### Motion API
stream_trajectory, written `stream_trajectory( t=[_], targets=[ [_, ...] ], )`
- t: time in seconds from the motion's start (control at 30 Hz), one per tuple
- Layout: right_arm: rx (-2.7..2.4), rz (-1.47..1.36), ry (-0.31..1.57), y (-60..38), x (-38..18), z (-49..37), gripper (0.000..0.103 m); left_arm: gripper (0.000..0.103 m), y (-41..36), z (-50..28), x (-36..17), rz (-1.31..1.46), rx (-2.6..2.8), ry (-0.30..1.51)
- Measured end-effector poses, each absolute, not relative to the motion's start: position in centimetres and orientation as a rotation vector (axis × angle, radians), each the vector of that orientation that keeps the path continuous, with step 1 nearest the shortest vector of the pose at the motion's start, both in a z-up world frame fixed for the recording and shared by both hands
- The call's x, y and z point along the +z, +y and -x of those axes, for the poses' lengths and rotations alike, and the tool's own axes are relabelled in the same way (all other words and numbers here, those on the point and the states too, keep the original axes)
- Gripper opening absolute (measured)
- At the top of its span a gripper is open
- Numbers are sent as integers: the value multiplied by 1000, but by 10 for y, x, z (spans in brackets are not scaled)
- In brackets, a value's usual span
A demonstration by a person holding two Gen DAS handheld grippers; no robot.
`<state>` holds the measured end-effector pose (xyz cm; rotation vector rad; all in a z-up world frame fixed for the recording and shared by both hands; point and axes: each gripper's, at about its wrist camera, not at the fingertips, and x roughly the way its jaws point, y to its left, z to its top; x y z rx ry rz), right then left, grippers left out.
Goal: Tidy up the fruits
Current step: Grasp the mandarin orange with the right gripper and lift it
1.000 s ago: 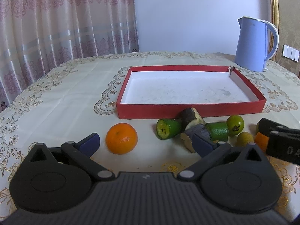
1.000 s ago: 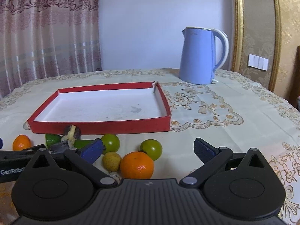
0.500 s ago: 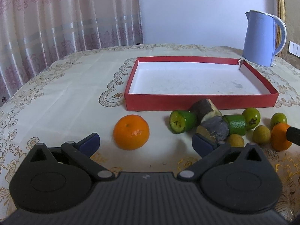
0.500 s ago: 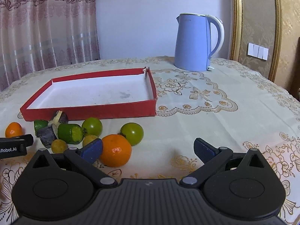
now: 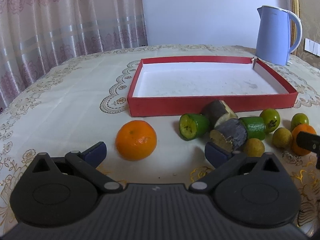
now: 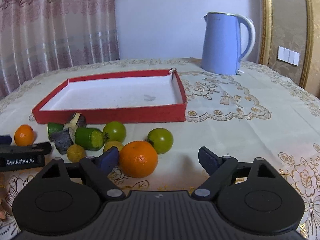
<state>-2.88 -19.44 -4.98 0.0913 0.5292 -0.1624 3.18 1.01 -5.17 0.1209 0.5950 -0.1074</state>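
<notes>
Each hand-held gripper, left (image 5: 155, 152) and right (image 6: 158, 158), hovers low, fingers apart, behind an orange (image 5: 136, 140).

Matt red cardboard tray (image 5: 210, 107), embroidered cloth tablecloth (image 5: 60, 104), glossy blue plastic kettle (image 6: 224, 44)

Soft daylight glows through the curtain (image 5: 60, 30), shadows faint, focus sharp, fisheye edges bent and dark.

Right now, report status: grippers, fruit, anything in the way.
Left gripper open, orange between its fingers. Right gripper open, second orange at its left finger. Tray holds nothing. Path to it unobstructed.
</notes>
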Motion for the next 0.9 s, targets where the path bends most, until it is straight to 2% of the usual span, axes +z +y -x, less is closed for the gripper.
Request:
stream_trajectory(
  t=[0.1, 0.17, 0.2, 0.23, 0.27, 0.43, 0.7, 0.9],
  targets=[
    [-154, -79, 537, -191, -52, 27, 87, 103, 11, -34, -53, -119, -111, 592],
    [-140, -80, 554, -190, -55, 24, 69, 103, 12, -35, -54, -115, -119, 601],
    [-126, -92, 557, -191, -56, 23, 64, 103, 12, -35, -54, -114, -122, 600],
    [-107, -103, 558, -191, -57, 23, 53, 103, 12, -35, -54, -115, -122, 598],
    [-87, -114, 557, -192, -57, 23, 49, 103, 12, -36, -54, -117, -120, 599],
    [-73, -114, 553, -188, -58, 23, 43, 103, 12, -39, -56, -119, -130, 615],
    [-68, -146, 524, -195, -53, 30, 43, 103, 15, -41, -57, -101, -138, 623],
    [-69, -108, 422, -199, -24, 32, 43, 103, 17, -42, -58, -85, -142, 630]
  ],
)
